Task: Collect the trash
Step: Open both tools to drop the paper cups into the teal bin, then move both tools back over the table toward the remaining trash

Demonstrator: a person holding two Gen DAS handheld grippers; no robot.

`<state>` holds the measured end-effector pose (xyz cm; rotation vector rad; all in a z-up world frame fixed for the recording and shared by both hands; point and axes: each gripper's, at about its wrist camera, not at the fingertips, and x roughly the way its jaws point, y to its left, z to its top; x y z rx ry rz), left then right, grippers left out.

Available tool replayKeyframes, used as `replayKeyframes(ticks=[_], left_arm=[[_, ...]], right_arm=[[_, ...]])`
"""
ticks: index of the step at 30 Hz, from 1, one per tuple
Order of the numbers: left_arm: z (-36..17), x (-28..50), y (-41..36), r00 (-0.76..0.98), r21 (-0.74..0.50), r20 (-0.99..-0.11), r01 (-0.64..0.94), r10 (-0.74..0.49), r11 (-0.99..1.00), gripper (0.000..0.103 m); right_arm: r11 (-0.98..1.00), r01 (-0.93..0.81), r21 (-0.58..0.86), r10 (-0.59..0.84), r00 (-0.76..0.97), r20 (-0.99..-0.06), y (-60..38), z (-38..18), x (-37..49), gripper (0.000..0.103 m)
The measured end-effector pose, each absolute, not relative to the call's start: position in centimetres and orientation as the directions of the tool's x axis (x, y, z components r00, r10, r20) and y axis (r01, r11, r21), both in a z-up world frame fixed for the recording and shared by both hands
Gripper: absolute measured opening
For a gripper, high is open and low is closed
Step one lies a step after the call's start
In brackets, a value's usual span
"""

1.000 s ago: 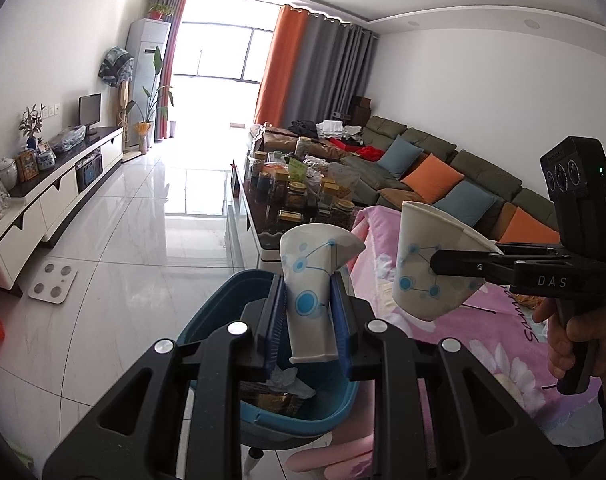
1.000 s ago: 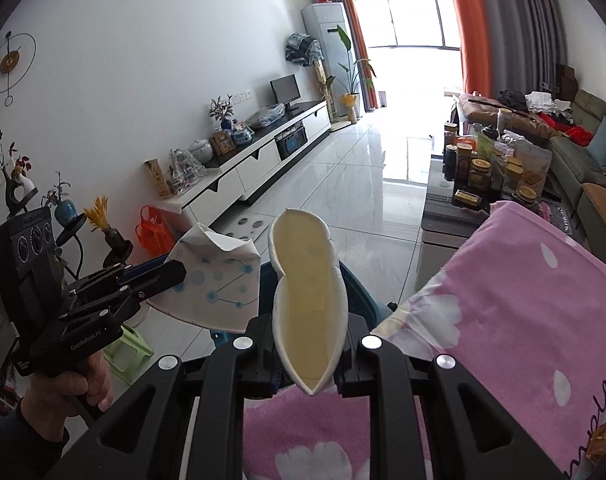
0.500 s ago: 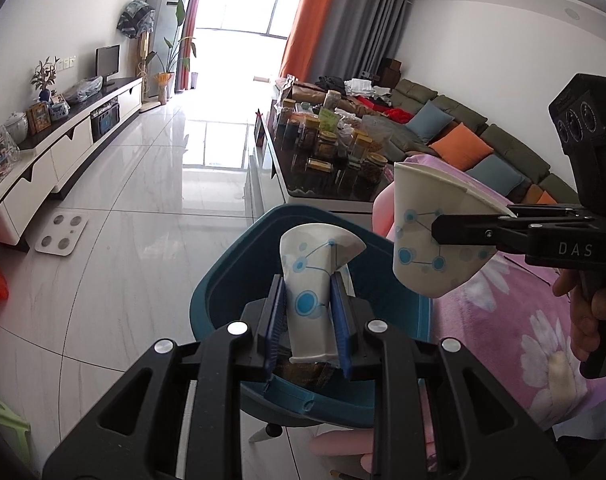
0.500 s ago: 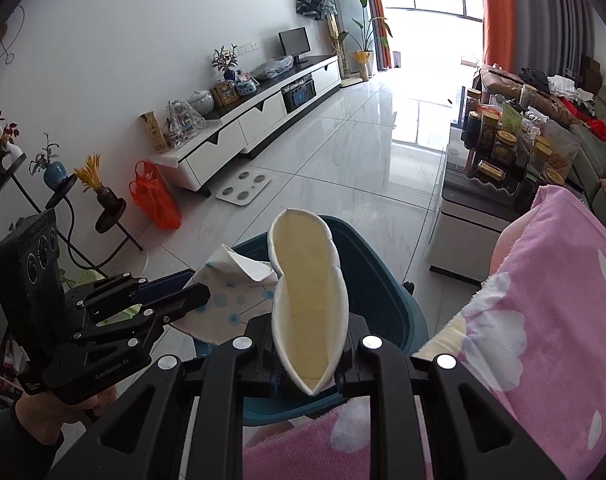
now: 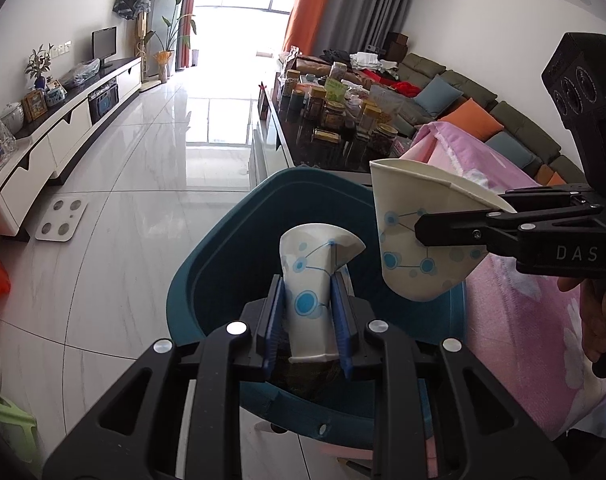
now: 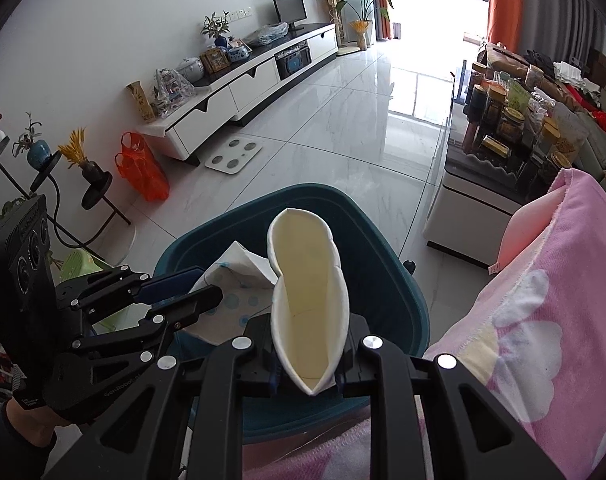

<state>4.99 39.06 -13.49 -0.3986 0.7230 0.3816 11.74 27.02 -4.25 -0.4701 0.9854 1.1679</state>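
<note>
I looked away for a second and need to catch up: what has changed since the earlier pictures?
Both grippers have come down and forward over the teal bin, whose opening now fills more of each view. The left gripper stays shut on its crushed paper cup, and the right gripper on its flattened cup. Nothing has been dropped.

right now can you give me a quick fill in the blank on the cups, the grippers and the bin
1. Each gripper is shut on a squashed paper ____.
2. The left gripper and right gripper hold them over a ____ bin.
3. The blanket beside the bin is ____ with white flowers.
4. The scale lies on the ____.

Missing words: cup; blue; pink; floor
</note>
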Motion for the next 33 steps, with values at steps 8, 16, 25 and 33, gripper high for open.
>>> replayKeyframes(ticks=[8,16,25,33], left_arm=[[-13.9,5.7,38.9,0.676,-0.203,-0.701,-0.495,0.227,0.845,0.045],[-12.4,3.5,38.4,0.69,-0.208,-0.668,-0.532,0.278,0.821,0.079],[-6.7,-0.6,36.7,0.743,-0.229,-0.554,-0.569,0.375,0.789,0.097],[-1.9,-1.9,33.2,0.797,-0.249,-0.469,-0.532,0.38,0.809,0.097]], right_arm=[[0.39,-0.904,0.175,0.533,0.066,-0.843,26.9,-4.9,12.4,0.034],[0.405,-0.887,0.22,0.595,0.073,-0.8,25.2,-3.3,12.9,0.045],[0.417,-0.864,0.282,0.728,0.132,-0.673,19.3,1.3,12.2,0.064],[0.452,-0.843,0.292,0.783,0.217,-0.583,13.3,4.1,11.0,0.077]])
